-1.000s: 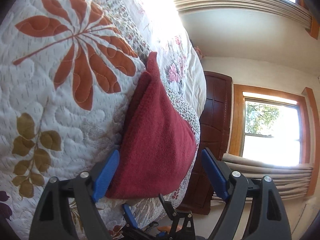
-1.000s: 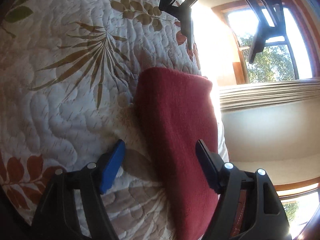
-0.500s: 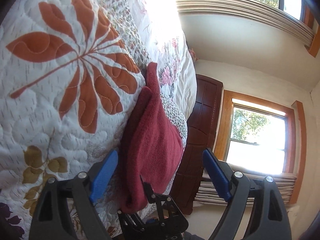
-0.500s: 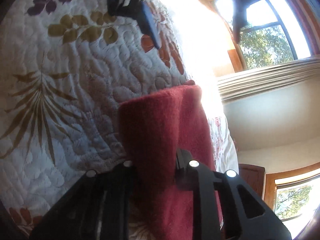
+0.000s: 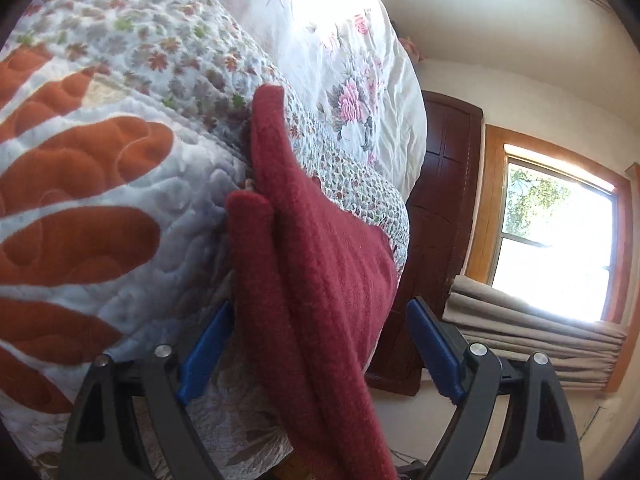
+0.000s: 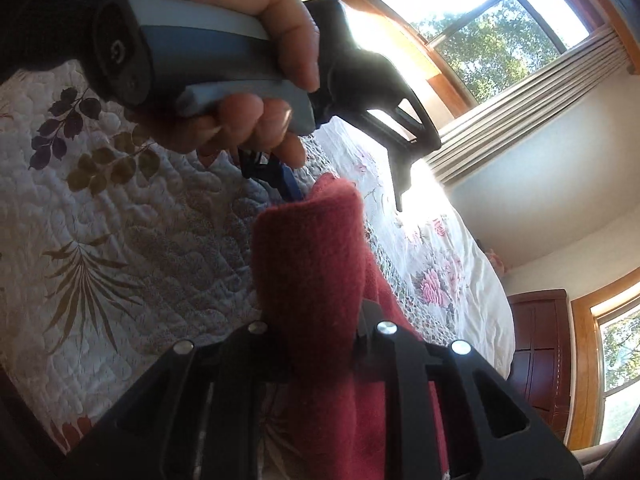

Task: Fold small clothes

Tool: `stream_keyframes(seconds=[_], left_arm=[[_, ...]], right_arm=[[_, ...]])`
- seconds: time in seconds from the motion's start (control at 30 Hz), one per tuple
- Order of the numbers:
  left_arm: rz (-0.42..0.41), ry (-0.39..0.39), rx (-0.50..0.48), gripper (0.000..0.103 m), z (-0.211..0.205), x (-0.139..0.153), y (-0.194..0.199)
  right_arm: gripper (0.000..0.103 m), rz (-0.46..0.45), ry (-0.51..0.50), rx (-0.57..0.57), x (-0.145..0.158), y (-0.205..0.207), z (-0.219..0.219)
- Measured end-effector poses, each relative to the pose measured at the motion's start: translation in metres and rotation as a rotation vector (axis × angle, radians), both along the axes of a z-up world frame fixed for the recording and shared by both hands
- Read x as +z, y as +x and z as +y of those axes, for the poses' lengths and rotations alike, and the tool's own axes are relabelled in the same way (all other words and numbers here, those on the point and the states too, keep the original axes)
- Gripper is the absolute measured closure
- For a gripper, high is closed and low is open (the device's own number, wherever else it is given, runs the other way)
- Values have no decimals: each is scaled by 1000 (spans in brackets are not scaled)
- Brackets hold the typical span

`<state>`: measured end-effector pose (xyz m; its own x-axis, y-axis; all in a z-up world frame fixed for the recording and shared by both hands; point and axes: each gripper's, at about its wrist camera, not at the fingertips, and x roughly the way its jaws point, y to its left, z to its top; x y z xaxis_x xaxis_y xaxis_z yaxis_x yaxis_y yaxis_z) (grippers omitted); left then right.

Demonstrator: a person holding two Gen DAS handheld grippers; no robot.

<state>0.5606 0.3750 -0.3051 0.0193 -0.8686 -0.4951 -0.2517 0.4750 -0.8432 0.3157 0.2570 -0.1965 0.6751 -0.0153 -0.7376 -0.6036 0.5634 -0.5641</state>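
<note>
Red cloth (image 5: 320,264), thick and fleecy, folded into a long narrow strip lying on the quilt (image 5: 100,208) of a bed, close to the bed's edge. Its long axis runs away from the left tool (image 5: 316,356) toward the flowered white cover (image 5: 352,64) further up the bed; the far end tapers to a rounded tip, the near end passes between the left tool's blue pads (image 5: 204,354). Left tool stands wide, pads well apart on either side of the strip, the left-hand pad beside the cloth's edge, the other clear of it. From the right wrist view, the right tool (image 6: 316,344) is closed narrow on the near end of the cloth (image 6: 312,264), which stands up between its dark fingers as a doubled fold. A hand (image 6: 256,92) grips the grey and blue handle of the left tool (image 6: 348,184) just above the cloth's far end. Open quilt lies to one side of the strip; on the other side the bed drops off toward a dark wooden door (image 5: 444,216) and a window (image 5: 556,240). No readable writing or labels anywhere.
</note>
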Motion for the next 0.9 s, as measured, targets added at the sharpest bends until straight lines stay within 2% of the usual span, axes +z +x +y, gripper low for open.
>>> stream_keyframes(seconds=[0.1,0.17,0.23,0.47,0.77,0.9], left_arm=[[34,83,-40,20,-9,-7,6],[42,106,-47,74,-15,-5,8],[32,103,-38,84,-17,1,10],[-77,118,-42,87,-29,54,15],[-195,190,-118,87,-87,136,34],[-235,230,-164,87,-120,165,42]], right_arm=[[85,6,23,-14,3,-5,-2],[85,3,34,-24,6,-3,-5],[85,2,49,-33,9,-4,-7],[85,-21,120,-75,31,-14,-13],[85,-62,297,-214,71,-5,-43],[85,-73,381,-289,88,1,-74]])
